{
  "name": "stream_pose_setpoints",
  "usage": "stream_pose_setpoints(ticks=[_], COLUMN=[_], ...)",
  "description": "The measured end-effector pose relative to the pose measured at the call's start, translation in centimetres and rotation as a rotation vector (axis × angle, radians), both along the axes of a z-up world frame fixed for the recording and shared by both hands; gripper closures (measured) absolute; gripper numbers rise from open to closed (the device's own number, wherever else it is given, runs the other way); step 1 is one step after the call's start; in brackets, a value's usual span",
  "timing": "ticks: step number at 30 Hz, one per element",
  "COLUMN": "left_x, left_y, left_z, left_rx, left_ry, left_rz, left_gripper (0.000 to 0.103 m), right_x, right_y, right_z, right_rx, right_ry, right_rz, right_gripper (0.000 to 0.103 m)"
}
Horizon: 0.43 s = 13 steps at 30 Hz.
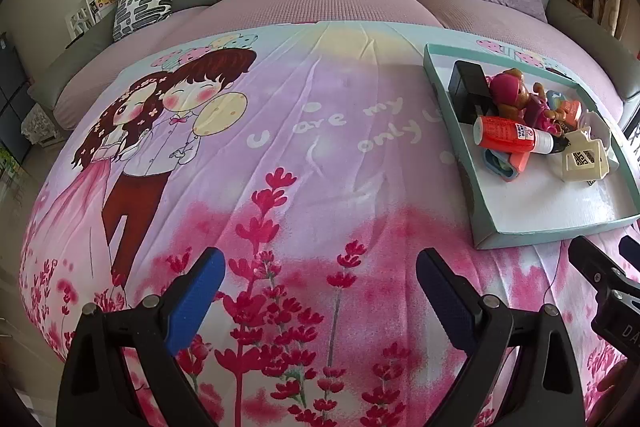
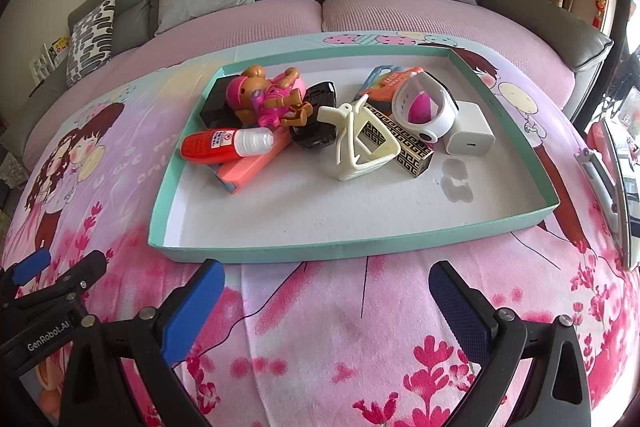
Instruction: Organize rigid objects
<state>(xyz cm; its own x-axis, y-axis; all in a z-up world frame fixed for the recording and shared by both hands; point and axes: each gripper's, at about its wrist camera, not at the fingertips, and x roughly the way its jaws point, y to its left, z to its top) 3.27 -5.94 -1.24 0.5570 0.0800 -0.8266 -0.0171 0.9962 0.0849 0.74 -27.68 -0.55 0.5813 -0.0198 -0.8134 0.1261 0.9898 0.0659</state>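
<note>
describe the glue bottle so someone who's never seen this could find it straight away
Start at the teal tray on the pink blanket. At the left end of its toy pile lies the glue bottle, on its side across a salmon block. It alone has a red body and clear white cap.

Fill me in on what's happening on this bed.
A person holds two grippers over a cartoon-print blanket; both are open and hold nothing. The left gripper hovers over bare blanket, and the right gripper faces a shallow teal tray. The tray holds a jumble of small things: a red glue bottle, a pink toy dog, a white charger, a cream plastic holder and others. Nothing has been picked up yet.
</note>
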Motion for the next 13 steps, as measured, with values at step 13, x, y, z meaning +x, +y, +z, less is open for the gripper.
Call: stream_pose_setpoints(ticks=[13], left_x=[-0.17], left_y=[-0.28], left_z=[0.09], left_rx=[0.017], left_ry=[-0.005], left_rz=[-0.018], left_gripper=[0.007], right_x=[-0.03], right_y=[-0.05], right_z=[0.01], right_rx=[0.002], right_ry=[0.0], right_rz=[-0.002], right_gripper=[0.0])
